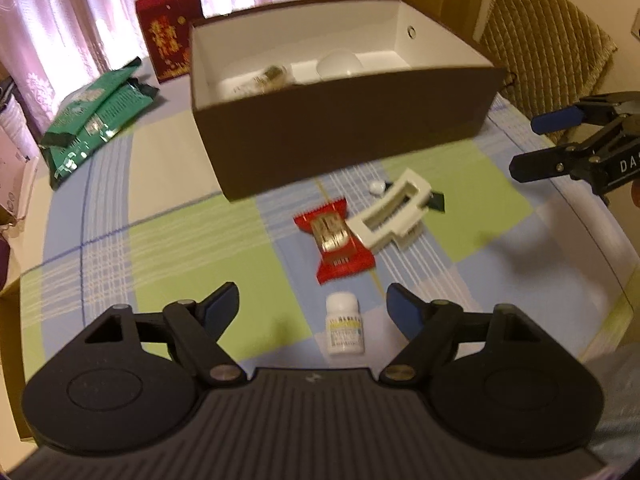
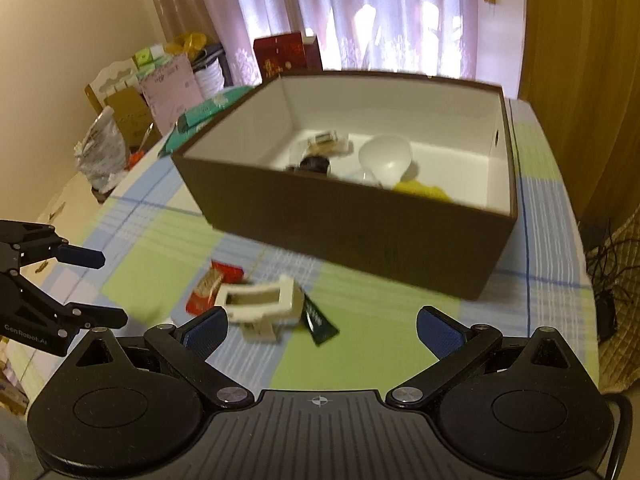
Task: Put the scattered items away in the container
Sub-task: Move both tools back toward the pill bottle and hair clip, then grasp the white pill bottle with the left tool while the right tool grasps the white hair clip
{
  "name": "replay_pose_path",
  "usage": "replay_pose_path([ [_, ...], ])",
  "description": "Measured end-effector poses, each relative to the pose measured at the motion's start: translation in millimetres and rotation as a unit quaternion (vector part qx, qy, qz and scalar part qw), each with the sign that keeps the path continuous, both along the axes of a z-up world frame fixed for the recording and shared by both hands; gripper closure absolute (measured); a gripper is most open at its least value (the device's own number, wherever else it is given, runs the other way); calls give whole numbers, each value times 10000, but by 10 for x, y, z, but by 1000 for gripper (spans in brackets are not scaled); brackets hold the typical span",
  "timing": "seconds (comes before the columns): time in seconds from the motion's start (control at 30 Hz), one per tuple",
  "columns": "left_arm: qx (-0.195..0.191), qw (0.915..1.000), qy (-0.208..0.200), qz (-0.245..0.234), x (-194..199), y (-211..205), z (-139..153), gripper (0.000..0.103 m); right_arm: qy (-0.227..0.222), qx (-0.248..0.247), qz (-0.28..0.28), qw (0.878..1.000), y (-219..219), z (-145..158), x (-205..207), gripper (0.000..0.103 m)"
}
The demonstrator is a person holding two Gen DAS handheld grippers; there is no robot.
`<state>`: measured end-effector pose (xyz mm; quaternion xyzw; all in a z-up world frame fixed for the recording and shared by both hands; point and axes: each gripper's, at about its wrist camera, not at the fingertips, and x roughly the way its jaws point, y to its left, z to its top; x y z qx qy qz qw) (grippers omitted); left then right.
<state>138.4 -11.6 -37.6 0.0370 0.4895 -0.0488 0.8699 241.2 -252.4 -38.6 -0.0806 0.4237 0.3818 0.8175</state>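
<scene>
Tools spread on both sides, nothing pinched: the left tool (image 1: 312, 308) hangs above a small white bottle (image 1: 345, 328) on the checked worktop (image 1: 180, 248), the right tool (image 2: 322, 326) above a white plastic frame (image 2: 260, 304). Both lie before the brown box (image 2: 360, 232). Best straddle each squarely before squeezing, the bottle about its waist.

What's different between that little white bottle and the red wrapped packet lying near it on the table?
The white bottle stands upright with a cap on top; the red packet lies flat on the checked tablecloth.
The bottle is a white cylinder with a printed label; the packet is a red wrapper with zigzag ends and a gold middle.
The bottle stands alone; the packet lies right beside the white plastic frame.
Both are still outside the brown box.
</scene>
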Motion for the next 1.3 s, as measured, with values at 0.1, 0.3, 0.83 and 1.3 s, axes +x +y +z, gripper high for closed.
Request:
replay_pose_path([
  [0.1, 54, 9998, 105, -148, -30, -37, -104, 33, 88, -118, 69, 9999, -9, -95, -42, 0],
  [0.3, 25, 9992, 284, -272, -41, -55, -287, 36, 150, -381, 244, 9989, 28, -244, -109, 0],
  [0.83, -208, 9972, 662, -266, 159, -45, -618, 71, 344, -566, 133, 9977, 38, -400, -77, 0],
  [1.3, -185, 9970, 726, 196, 82, 314, -623, 80, -314, -506, 1506, 9868, 403, -437, -145, 0],
])
